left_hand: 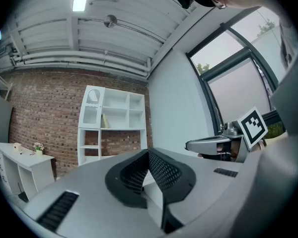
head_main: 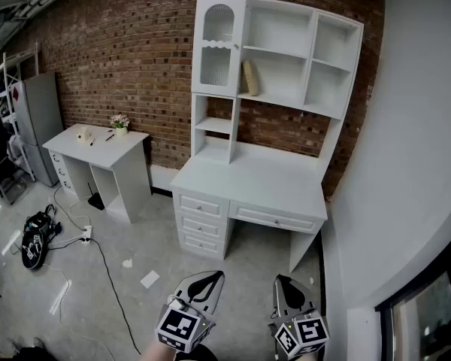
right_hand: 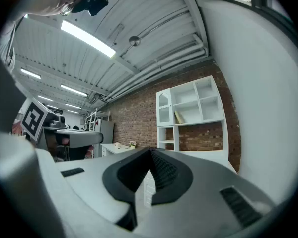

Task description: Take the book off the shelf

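Observation:
A tan book leans upright on the middle shelf of the white hutch, which stands on a white desk against the brick wall. It shows small and far in the left gripper view and the right gripper view. My left gripper and right gripper hang low over the floor, well short of the desk. Both are shut with nothing between their jaws, tips pointing toward the shelf.
A smaller white desk with a flower pot stands to the left, beside a grey cabinet. Cables and a dark bag lie on the floor at left. A white wall runs along the right.

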Demonstrator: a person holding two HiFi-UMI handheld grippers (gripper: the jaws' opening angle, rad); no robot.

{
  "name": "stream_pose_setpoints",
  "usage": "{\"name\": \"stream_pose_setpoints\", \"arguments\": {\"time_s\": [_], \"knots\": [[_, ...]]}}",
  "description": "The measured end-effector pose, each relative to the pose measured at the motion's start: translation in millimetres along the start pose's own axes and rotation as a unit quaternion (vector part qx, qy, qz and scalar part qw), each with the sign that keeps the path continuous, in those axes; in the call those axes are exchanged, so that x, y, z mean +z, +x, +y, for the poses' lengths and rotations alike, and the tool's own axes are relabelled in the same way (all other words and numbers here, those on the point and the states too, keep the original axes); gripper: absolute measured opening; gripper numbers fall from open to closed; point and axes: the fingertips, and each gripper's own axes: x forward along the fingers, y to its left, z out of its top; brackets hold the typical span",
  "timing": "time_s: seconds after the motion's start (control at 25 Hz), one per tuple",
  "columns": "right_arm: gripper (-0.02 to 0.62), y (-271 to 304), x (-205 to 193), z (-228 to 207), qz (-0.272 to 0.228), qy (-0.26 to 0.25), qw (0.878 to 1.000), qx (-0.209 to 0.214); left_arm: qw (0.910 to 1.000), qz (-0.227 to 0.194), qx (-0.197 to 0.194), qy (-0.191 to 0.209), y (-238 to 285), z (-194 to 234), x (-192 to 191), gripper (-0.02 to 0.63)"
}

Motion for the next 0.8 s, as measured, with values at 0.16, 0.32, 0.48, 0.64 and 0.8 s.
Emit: {"name": "stream_pose_setpoints", "arguments": {"time_s": [0.16, 0.32, 0.48, 0.64, 0.8], "knots": [[0.005, 5, -2, -8, -0.001, 0.000, 1.000, -0.008, 0.9999, -0.001, 0.001, -0.012, 9, 3, -2, 0.009], [0.005, 7, -7, -12, 0.005, -0.015, 1.000, -0.020, 0.9998, -0.002, -0.004, -0.019, 14, 2, -3, 0.009], [0.006, 11, -9, -16, 0.009, -0.043, 0.999, -0.029, 0.9996, 0.007, -0.010, -0.024, 22, 1, -9, 0.009], [0.006, 18, -16, -26, 0.021, -0.045, 0.998, -0.034, 0.9992, 0.021, -0.011, -0.033, 33, 3, -15, 0.009], [0.007, 30, -27, -40, 0.032, -0.035, 0.998, -0.040, 0.9988, 0.023, -0.021, -0.038, 48, 5, -20, 0.009]]}}
